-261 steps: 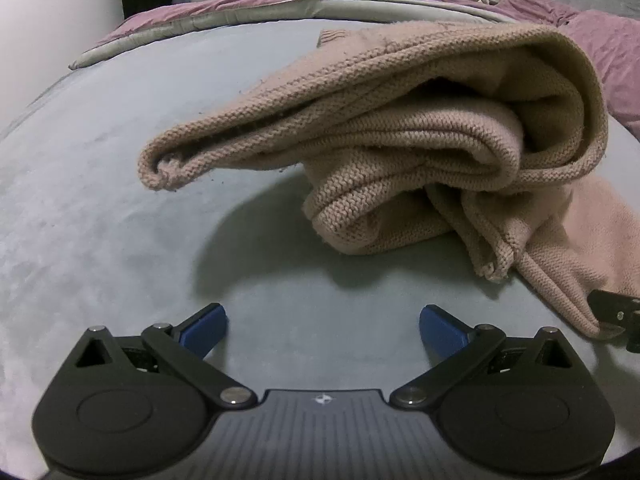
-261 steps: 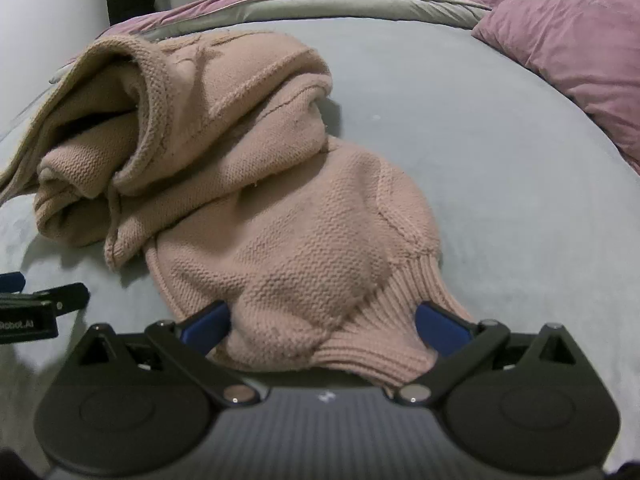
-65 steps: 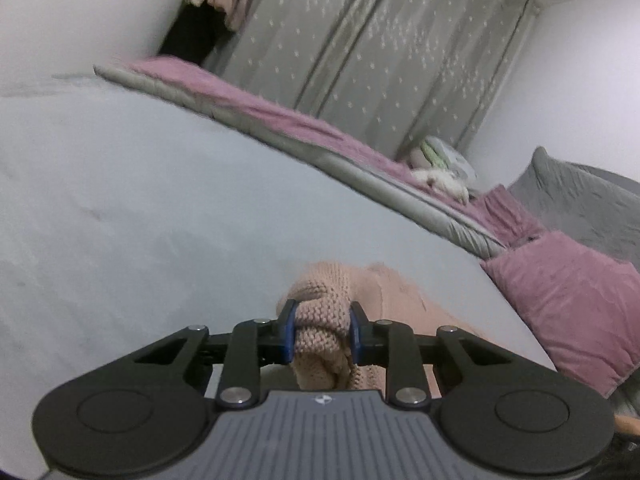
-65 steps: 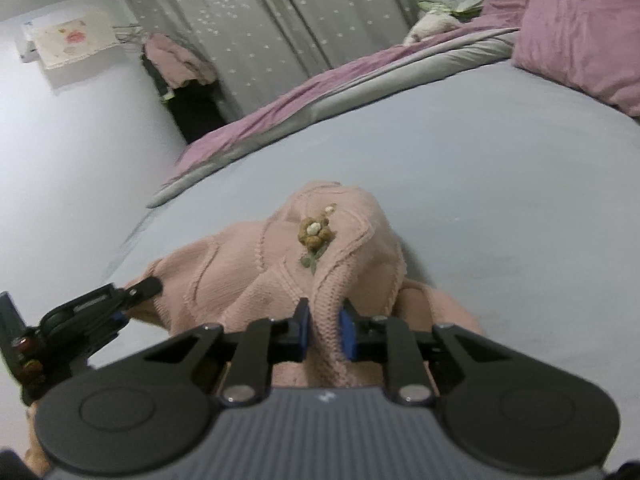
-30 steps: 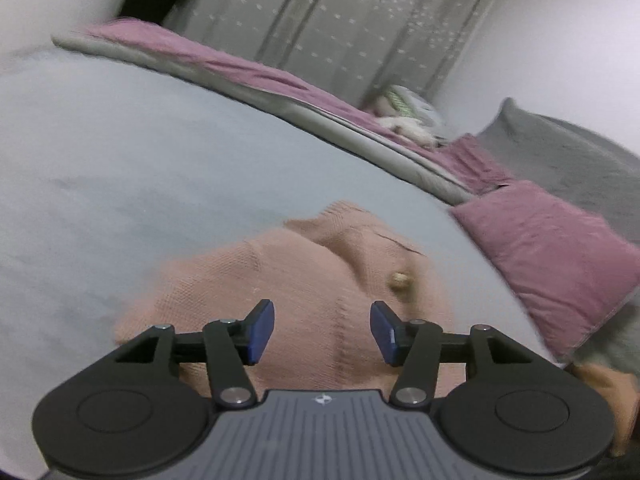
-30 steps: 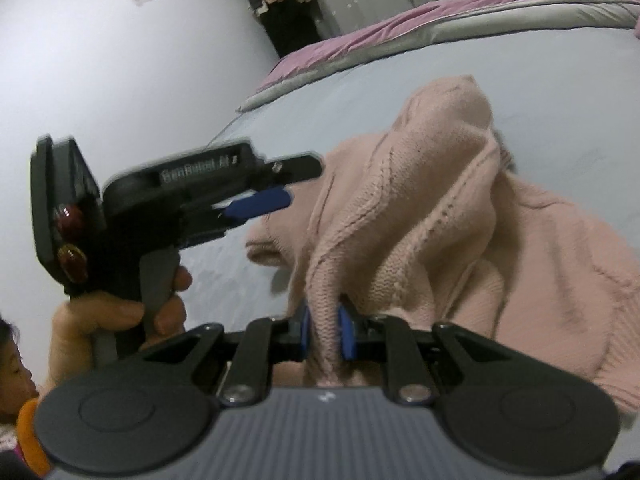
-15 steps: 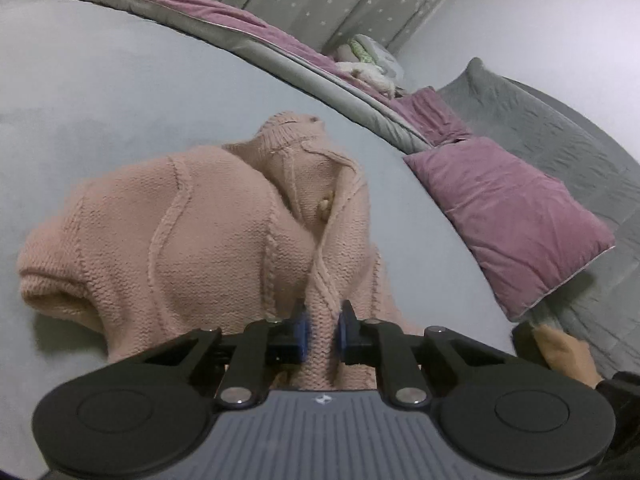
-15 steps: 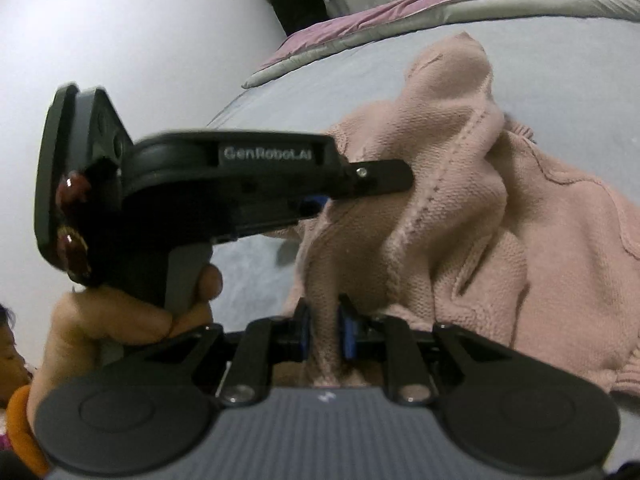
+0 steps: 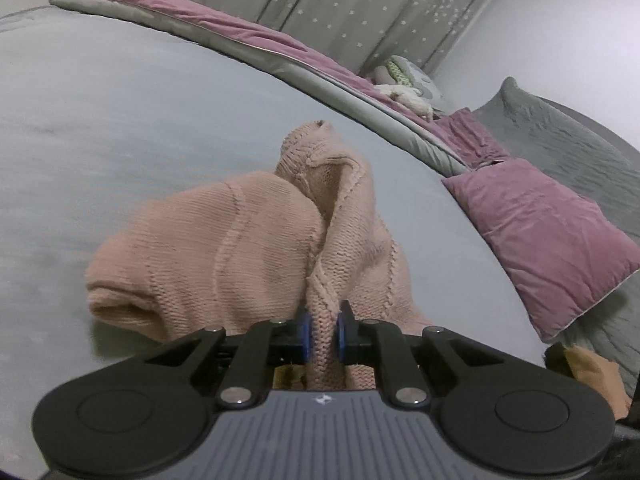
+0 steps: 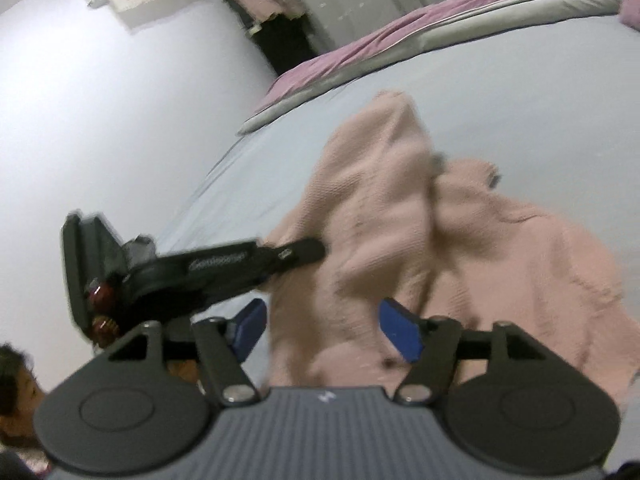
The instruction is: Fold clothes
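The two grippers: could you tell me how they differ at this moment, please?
The left gripper is shut, pinching a cable-knit fold of the pink sweater; the right gripper is open, its blue pads apart and gripping nothing. Both sit at the same sweater on the grey bed.

we are seeing only a blurred, unreadable white line of lettering on the left gripper (image 10: 298, 254) side.

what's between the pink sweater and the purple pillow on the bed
Nothing: the left wrist view shows only bare grey bedsheet between the pink sweater and the purple pillow. They lie apart, not touching.
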{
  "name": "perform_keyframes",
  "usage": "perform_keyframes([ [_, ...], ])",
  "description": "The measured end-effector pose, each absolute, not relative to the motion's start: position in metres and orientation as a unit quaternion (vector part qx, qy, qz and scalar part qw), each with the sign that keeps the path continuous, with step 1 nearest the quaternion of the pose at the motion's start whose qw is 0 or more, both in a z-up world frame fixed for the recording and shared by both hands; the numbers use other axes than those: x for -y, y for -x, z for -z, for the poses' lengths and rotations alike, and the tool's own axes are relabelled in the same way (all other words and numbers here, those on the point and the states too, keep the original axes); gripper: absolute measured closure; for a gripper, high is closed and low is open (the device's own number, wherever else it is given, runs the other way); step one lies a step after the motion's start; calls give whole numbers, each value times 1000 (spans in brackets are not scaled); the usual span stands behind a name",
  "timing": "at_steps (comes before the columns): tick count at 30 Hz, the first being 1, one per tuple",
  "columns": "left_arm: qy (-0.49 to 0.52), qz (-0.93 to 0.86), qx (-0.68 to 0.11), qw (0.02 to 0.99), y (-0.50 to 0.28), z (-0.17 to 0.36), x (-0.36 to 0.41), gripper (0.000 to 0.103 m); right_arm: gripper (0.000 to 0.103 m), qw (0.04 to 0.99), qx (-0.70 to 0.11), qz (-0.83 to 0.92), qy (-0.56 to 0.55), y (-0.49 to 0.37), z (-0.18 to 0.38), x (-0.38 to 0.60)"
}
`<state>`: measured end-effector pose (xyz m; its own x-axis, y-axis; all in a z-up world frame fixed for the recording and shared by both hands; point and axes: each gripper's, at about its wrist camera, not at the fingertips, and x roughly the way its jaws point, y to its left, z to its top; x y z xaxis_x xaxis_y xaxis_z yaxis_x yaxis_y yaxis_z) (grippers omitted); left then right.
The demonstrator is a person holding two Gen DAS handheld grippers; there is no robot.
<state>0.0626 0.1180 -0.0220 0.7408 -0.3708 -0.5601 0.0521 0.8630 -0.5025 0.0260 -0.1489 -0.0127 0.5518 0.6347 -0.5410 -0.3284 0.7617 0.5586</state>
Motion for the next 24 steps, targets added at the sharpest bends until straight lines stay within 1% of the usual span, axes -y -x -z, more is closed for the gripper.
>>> perform_keyframes([
  [3,227,105,-342,906,-59,23,-123,91,26,873,-375,-245,-194,-27,16,166],
  [7,221,94,-346,907,-58,24,-123,91,24,886,-373,-205,-183,-40,22,179],
  [9,214,86,-348,909,-58,25,-123,90,21,889,-376,-189,-180,-45,26,184],
  [14,209,70,-355,909,-60,26,-124,90,20,895,-388,-156,-159,-56,38,188],
  [17,217,63,-362,904,-62,30,-129,90,12,897,-390,-143,-151,-64,44,190],
  [24,205,46,-376,903,-66,36,-130,90,12,901,-398,-121,-124,-89,57,193],
])
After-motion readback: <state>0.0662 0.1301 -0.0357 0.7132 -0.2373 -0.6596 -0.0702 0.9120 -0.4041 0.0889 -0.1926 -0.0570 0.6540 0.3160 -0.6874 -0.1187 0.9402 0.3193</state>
